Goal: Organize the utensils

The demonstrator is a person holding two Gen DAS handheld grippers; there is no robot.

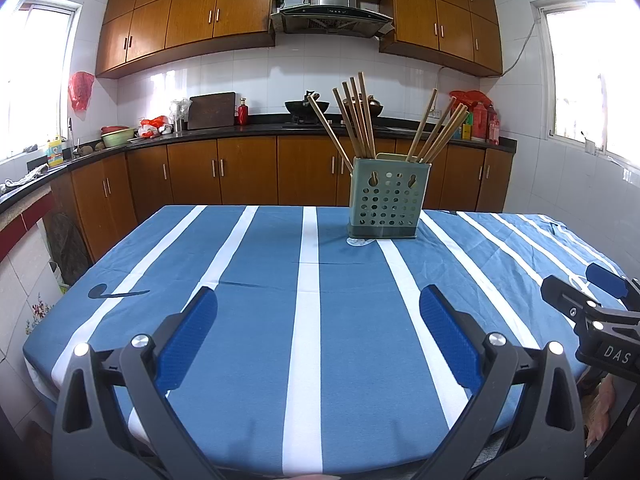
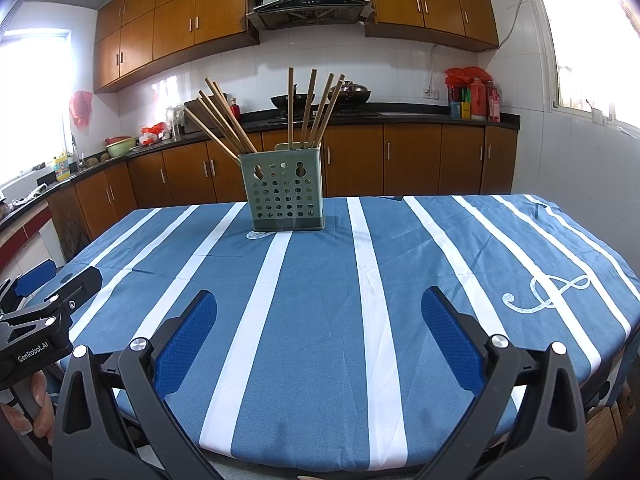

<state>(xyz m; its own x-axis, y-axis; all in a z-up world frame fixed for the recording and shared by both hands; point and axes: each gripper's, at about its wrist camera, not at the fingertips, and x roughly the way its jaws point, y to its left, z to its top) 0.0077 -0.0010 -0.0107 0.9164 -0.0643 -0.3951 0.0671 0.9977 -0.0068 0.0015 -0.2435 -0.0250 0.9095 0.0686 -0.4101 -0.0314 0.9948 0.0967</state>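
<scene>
- A kitchen table under a blue, white-striped tablecloth [image 1: 256,320].
- Wooden chopsticks [image 2: 228,120] stand in a perforated green plastic holder [image 1: 386,204] at its far side.
- Left gripper [image 1: 318,336] and right gripper [image 2: 320,336] hover spread wide, empty.

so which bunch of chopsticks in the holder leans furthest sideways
The left bunch of chopsticks fans steeply left; the right bunch stands nearly upright in the green holder.

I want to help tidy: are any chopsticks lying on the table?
No, all the chopsticks stand in the green holder; the striped tablecloth holds nothing else.
</scene>
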